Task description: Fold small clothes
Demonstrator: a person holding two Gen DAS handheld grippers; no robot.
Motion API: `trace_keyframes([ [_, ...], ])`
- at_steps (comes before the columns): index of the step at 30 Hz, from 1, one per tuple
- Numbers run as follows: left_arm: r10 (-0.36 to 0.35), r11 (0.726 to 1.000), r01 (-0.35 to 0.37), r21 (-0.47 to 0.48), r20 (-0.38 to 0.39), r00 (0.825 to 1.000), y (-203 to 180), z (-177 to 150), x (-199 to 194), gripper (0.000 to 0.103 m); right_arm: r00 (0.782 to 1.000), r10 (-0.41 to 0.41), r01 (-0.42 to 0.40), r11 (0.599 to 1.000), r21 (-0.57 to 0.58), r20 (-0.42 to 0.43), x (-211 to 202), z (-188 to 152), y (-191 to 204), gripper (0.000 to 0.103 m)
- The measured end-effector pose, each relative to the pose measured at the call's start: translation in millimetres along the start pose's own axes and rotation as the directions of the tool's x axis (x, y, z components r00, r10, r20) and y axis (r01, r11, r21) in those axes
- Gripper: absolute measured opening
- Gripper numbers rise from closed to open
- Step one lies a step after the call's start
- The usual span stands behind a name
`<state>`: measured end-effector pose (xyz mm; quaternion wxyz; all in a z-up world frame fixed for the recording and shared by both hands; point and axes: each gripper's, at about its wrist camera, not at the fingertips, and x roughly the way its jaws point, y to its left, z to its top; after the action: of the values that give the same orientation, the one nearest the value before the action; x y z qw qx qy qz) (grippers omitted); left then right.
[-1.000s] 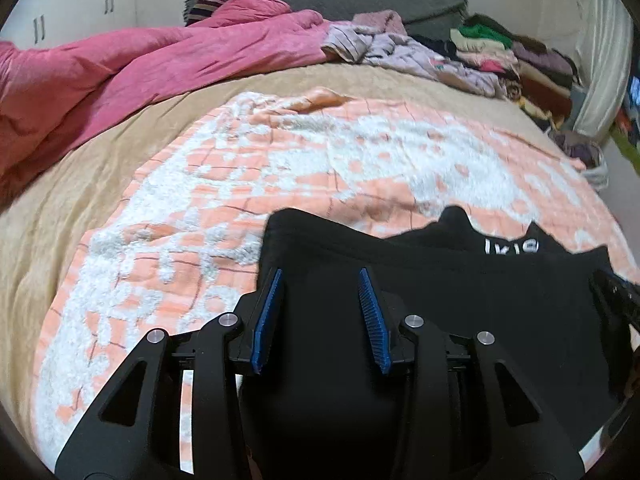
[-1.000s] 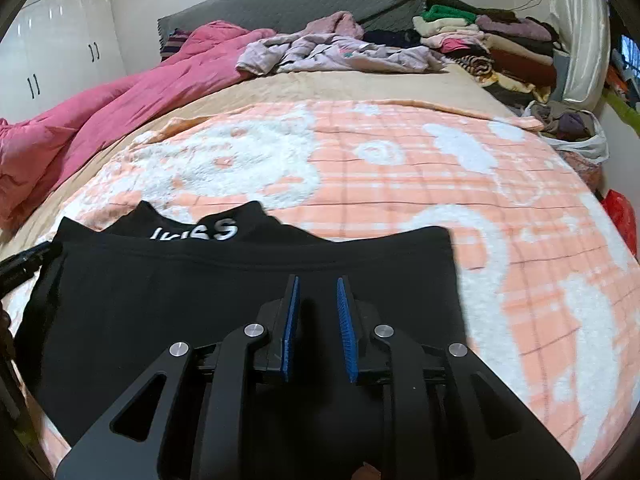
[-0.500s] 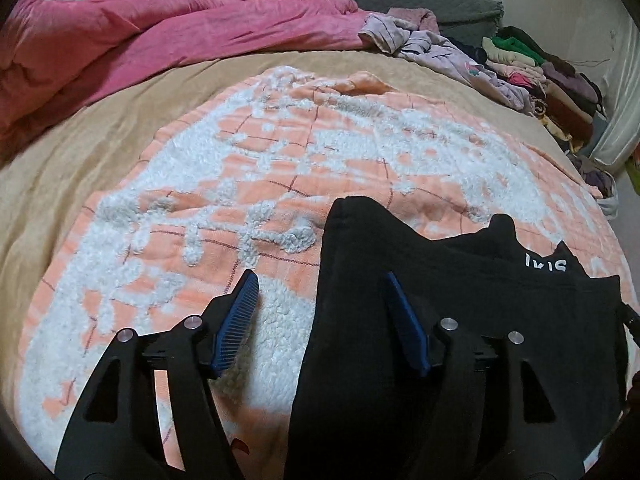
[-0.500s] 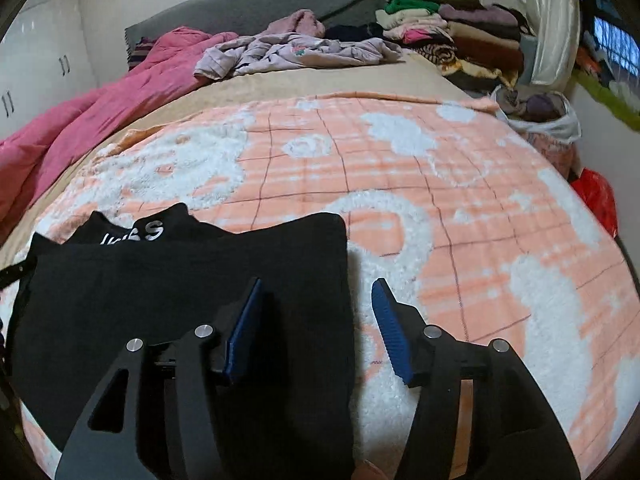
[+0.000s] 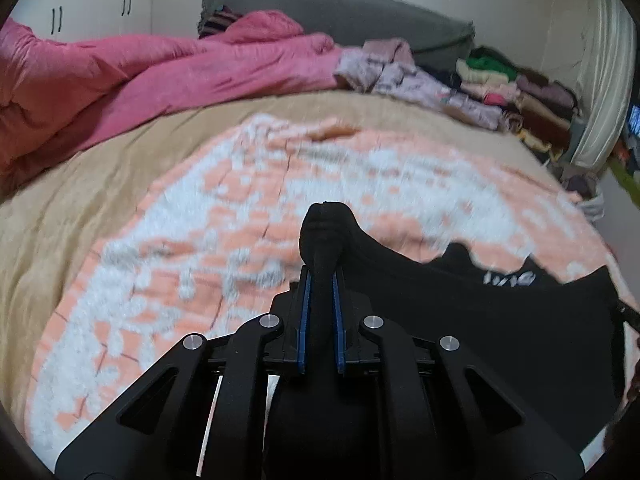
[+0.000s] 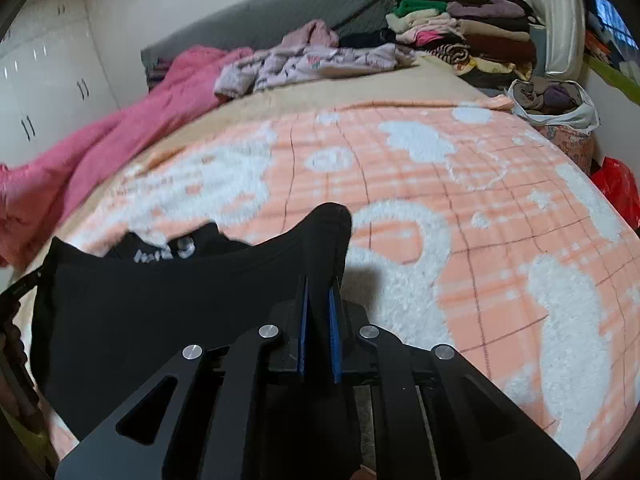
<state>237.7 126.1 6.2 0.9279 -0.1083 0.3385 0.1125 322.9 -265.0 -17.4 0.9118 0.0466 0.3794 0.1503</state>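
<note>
- A black garment with white lettering near its far edge lies spread on an orange-and-white blanket that covers a bed.
- The left gripper is clamped on the garment's left corner; a bunched tuft of black cloth sticks out beyond its blue pads.
- The right gripper is clamped on the garment's right corner in the same way, with the cloth rising to a peak in front of its pads.
- Between the two pinched corners the far edge of the garment sags in a shallow curve.
- A rumpled pink duvet lies along the far left of the bed.
- Loose pale lilac clothes lie near the grey headboard.
- A stack of folded clothes stands at the far right corner of the bed.
</note>
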Motion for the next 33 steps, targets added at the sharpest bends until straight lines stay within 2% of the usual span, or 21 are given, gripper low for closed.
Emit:
trace_keyframes([
  [5, 0.014, 1.0, -0.015, 0.021, 0.013, 1.0, -5.3, 6.9, 5.1, 0.004, 0.999, -0.018, 0.016, 0.999, 0.036, 0.036, -4.8, 3.6, -8.6, 0.008],
  [11, 0.068, 0.998, -0.066, 0.022, -0.086, 0.994, 0.7, -13.0, 39.5, 0.004, 0.997, -0.069, 0.07, 0.997, 0.025, -0.028, 15.3, -4.1, -9.8, 0.008],
  [18, 0.089, 0.996, -0.086, 0.036, -0.088, 0.992, 0.9, -17.3, 41.2, 0.01, 0.984, -0.166, 0.163, 0.986, -0.041, -0.062, 30.3, -12.9, -4.8, 0.012],
  [21, 0.103, 0.994, -0.099, 0.046, -0.088, 0.991, 0.5, -18.2, 40.6, 0.013, 0.978, -0.2, 0.196, 0.978, -0.065, -0.059, 30.5, -14.6, -2.9, 0.025],
  [24, 0.116, 0.992, -0.11, 0.066, -0.086, 0.99, -1.9, -18.2, 38.6, 0.014, 0.976, -0.215, 0.21, 0.974, -0.083, -0.047, 27.8, -16.9, -1.3, 0.028],
  [30, 0.122, 0.99, -0.116, 0.074, -0.087, 0.989, -0.5, -20.9, 30.8, 0.018, 0.975, -0.22, 0.219, 0.973, -0.079, -0.011, 9.6, -20.7, 1.1, 0.049],
  [33, 0.122, 0.991, -0.117, 0.072, -0.077, 0.99, 1.0, -20.8, 20.7, 0.019, 0.978, -0.208, 0.208, 0.971, -0.12, 0.013, -1.7, -25.1, 13.6, 0.052],
])
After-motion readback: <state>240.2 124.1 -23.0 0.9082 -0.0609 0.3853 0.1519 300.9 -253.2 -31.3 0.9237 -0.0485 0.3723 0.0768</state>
